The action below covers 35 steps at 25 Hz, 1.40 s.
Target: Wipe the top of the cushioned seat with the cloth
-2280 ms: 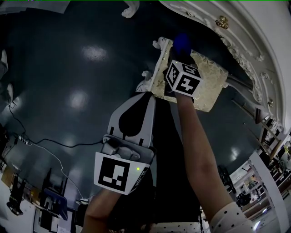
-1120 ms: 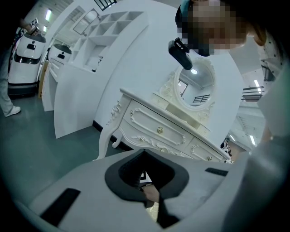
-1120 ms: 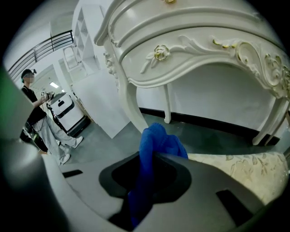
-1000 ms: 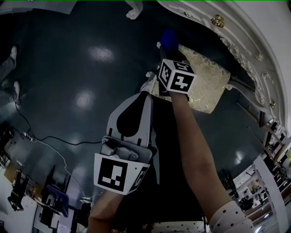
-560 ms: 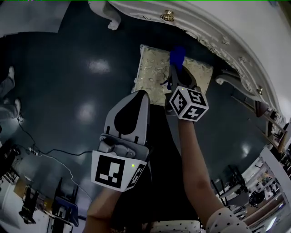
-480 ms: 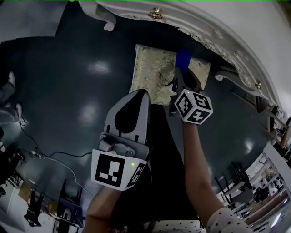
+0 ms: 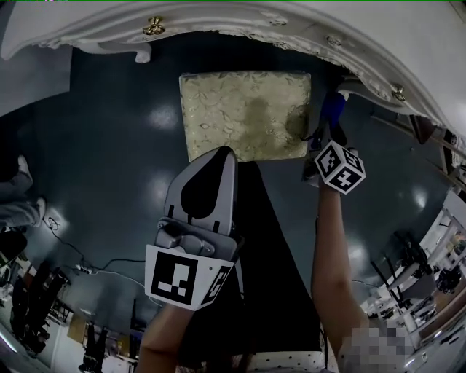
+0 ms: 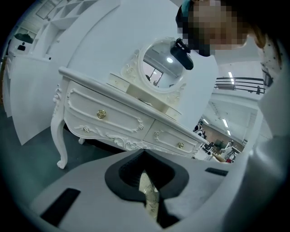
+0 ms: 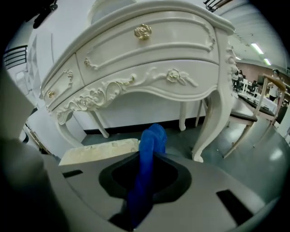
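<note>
Head view has the cushioned seat (image 7: 244, 113) standing on the dark glossy floor (image 7: 109, 160), its pale patterned top facing up, just near of the white carved counter (image 7: 240, 18) with gold knobs. A blue cloth (image 7: 333, 111) hangs beside the seat's right edge, towards its far corner; whether it touches the cushion cannot be told. The right claw (image 7: 325, 135) pinches that cloth, and in the right gripper view the blue fabric (image 9: 147, 158) runs up between the two jaws and folds over past their tips, with the seat's corner (image 9: 99, 152) just left of it and a curved counter leg (image 9: 217, 122) to the right. The left claw (image 7: 211, 171) is near of the seat's near edge, jaws pressed together with nothing gripped. In the left gripper view only a thin slit between them shows a strip of the cushion pattern (image 8: 149, 199). Farther off in that view, an oval mirror (image 8: 163, 68) stands on the counter.
</note>
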Each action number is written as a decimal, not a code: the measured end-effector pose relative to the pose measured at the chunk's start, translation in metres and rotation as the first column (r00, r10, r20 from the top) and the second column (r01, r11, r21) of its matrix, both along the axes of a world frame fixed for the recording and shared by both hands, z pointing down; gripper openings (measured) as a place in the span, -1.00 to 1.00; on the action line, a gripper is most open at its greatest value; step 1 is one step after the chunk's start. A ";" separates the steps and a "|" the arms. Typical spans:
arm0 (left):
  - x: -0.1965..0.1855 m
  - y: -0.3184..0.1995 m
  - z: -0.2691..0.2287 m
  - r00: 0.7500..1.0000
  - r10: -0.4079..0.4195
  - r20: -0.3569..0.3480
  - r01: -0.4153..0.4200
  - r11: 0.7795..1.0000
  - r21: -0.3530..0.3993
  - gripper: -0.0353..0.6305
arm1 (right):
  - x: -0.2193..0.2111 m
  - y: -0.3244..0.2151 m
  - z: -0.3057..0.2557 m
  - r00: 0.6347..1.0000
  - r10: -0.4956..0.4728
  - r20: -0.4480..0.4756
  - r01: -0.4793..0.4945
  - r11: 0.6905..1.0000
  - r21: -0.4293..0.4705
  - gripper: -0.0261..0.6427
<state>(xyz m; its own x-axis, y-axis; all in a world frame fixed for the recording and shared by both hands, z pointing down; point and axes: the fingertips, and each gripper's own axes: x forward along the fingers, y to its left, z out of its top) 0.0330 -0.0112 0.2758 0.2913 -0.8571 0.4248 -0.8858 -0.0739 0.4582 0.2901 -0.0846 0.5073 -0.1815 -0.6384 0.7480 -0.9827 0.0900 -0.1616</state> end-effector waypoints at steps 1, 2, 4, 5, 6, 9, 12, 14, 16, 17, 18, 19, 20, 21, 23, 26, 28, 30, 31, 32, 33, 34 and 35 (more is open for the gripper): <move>0.001 0.000 0.003 1.000 0.002 0.001 -0.002 1.000 -0.005 -0.90 | 0.003 0.001 0.010 1.000 0.002 -0.003 -0.002 1.000 -0.018 -0.69; 0.002 -0.001 0.005 1.000 0.003 0.004 -0.003 1.000 -0.010 -0.90 | 0.004 0.003 0.019 1.000 -0.002 -0.005 0.002 0.999 -0.038 -0.69; 0.003 -0.001 0.006 1.000 0.002 0.010 -0.002 1.000 -0.016 -0.91 | 0.000 0.010 0.034 1.000 -0.023 0.000 0.023 0.997 -0.079 -0.69; 0.003 0.000 0.006 1.000 0.000 0.012 0.000 1.000 -0.017 -0.91 | -0.004 0.013 0.039 0.999 -0.036 0.009 0.037 0.995 -0.094 -0.69; 0.003 0.000 0.006 1.000 -0.003 0.014 0.004 1.000 -0.018 -0.90 | -0.008 0.015 0.043 0.999 -0.047 0.019 0.049 0.993 -0.105 -0.69; 0.002 0.000 0.007 1.000 -0.010 0.018 0.011 1.000 -0.022 -0.90 | -0.018 0.019 0.047 0.998 -0.053 0.028 0.056 0.991 -0.118 -0.69; 0.003 0.000 0.007 1.000 -0.013 0.020 0.014 1.000 -0.022 -0.90 | -0.020 0.018 0.047 0.999 -0.038 0.023 0.040 0.992 -0.121 -0.69; 0.006 0.001 0.008 1.000 -0.010 0.021 0.010 1.000 -0.023 -0.90 | -0.023 0.018 0.045 0.999 -0.037 0.021 0.039 0.992 -0.120 -0.69; 0.009 0.000 0.007 1.000 -0.004 0.022 0.005 1.000 -0.022 -0.90 | -0.027 0.017 0.042 0.999 -0.040 0.025 0.043 0.993 -0.111 -0.69; 0.011 0.000 0.006 1.000 -0.002 0.021 0.002 1.000 -0.020 -0.90 | -0.030 0.016 0.040 0.999 -0.040 0.029 0.043 0.993 -0.106 -0.69; 0.013 0.000 0.006 1.000 0.000 0.019 0.000 1.000 -0.018 -0.90 | -0.032 0.016 0.039 0.999 -0.038 0.031 0.041 0.994 -0.103 -0.69; 0.015 0.000 0.005 1.000 0.002 0.018 -0.002 1.000 -0.016 -0.90 | -0.033 0.016 0.038 0.999 -0.035 0.032 0.038 0.994 -0.103 -0.69; 0.016 0.000 0.004 1.000 0.004 0.017 -0.003 1.000 -0.015 -0.90 | -0.034 0.017 0.037 0.999 -0.032 0.031 0.035 0.994 -0.103 -0.69; 0.016 -0.001 0.003 1.000 0.006 0.016 -0.006 1.000 -0.013 -0.90 | -0.034 0.017 0.037 0.999 -0.028 0.031 0.032 0.994 -0.103 -0.69; 0.018 -0.002 0.003 1.000 0.011 0.016 -0.011 1.000 -0.010 -0.91 | -0.035 0.017 0.037 0.999 -0.027 0.034 0.030 0.994 -0.102 -0.69; 0.019 0.000 0.002 1.000 0.013 0.017 -0.013 1.000 -0.010 -0.90 | -0.037 0.017 0.036 0.999 -0.026 0.036 0.029 0.995 -0.097 -0.69; 0.017 0.002 0.002 1.000 0.007 0.017 -0.007 1.000 -0.011 -0.90 | -0.038 0.018 0.035 0.999 -0.020 0.031 0.022 0.995 -0.095 -0.69; 0.013 0.003 0.002 1.000 -0.002 0.018 0.003 1.000 -0.010 -0.90 | -0.039 0.018 0.035 1.000 -0.019 0.023 0.021 0.995 -0.093 -0.69; 0.012 0.004 0.002 1.000 -0.007 0.018 0.007 1.000 -0.009 -0.90 | -0.040 0.018 0.035 1.000 -0.021 0.020 0.023 0.995 -0.092 -0.69; 0.011 0.004 0.002 1.000 -0.011 0.018 0.011 1.000 -0.007 -0.90 | -0.042 0.019 0.034 1.000 -0.023 0.020 0.025 0.996 -0.091 -0.69; 0.009 0.004 0.002 1.000 -0.014 0.019 0.014 1.000 -0.006 -0.90 | -0.044 0.019 0.033 0.999 -0.025 0.022 0.027 0.996 -0.090 -0.69; 0.008 0.005 0.001 1.000 -0.017 0.019 0.017 1.000 -0.006 -0.90 | -0.046 0.019 0.033 0.999 -0.027 0.025 0.029 0.996 -0.088 -0.69; 0.007 0.005 0.001 1.000 -0.020 0.018 0.020 1.000 -0.007 -0.90 | -0.048 0.019 0.032 0.999 -0.028 0.029 0.031 0.996 -0.085 -0.69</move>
<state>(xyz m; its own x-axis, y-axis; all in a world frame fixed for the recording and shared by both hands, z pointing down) 0.0405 -0.0060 0.2771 0.2663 -0.8596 0.4360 -0.8950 -0.0526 0.4429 0.2425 -0.0651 0.5391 -0.2210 -0.5661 0.7942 -0.9748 0.1037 -0.1973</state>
